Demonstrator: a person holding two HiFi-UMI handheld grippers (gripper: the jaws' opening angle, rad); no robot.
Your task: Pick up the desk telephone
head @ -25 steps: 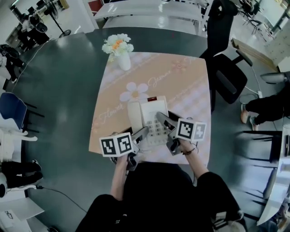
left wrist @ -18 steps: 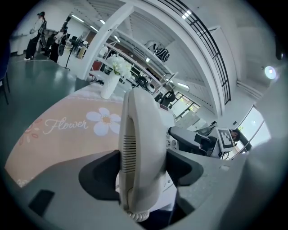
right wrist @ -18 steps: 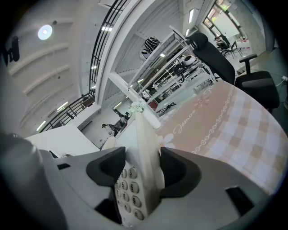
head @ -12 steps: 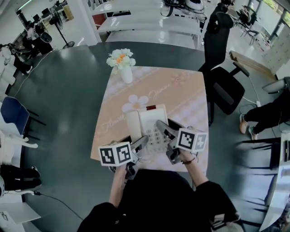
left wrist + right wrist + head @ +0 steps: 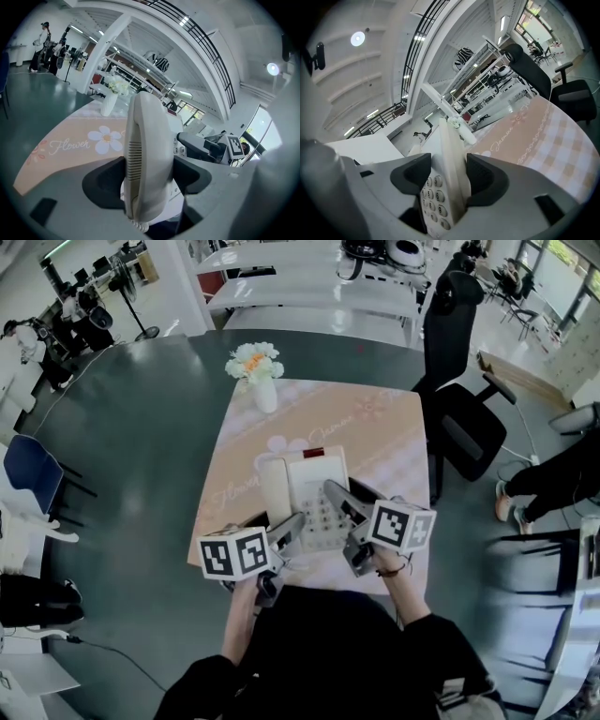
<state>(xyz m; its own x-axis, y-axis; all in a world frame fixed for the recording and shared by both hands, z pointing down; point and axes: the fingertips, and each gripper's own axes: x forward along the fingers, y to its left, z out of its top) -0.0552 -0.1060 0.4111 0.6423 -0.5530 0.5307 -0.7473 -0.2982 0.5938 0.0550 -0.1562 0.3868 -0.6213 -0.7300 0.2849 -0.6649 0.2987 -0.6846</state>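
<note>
The white desk telephone (image 5: 314, 486), with its handset (image 5: 274, 488) on the left side, is held between both grippers over the peach placemat (image 5: 375, 427). My left gripper (image 5: 286, 531) is shut on the handset side; in the left gripper view the handset (image 5: 147, 154) stands clamped between the jaws of that gripper (image 5: 149, 176). My right gripper (image 5: 339, 504) is shut on the phone's right edge, and in the right gripper view the keypad (image 5: 436, 192) shows between the jaws of that gripper (image 5: 449, 180). A coiled cord end (image 5: 136, 226) hangs below the handset.
A white vase of flowers (image 5: 258, 371) stands at the placemat's far left corner on the dark round table (image 5: 141, 427). A black office chair (image 5: 459, 381) sits at the right, a seated person's legs (image 5: 562, 465) beyond it, and a blue chair (image 5: 23, 474) at the left.
Both grippers keep their hold on the telephone. The phone now covers part of the flower print behind it, so it has shifted slightly away from me; the head view has also shifted.
</note>
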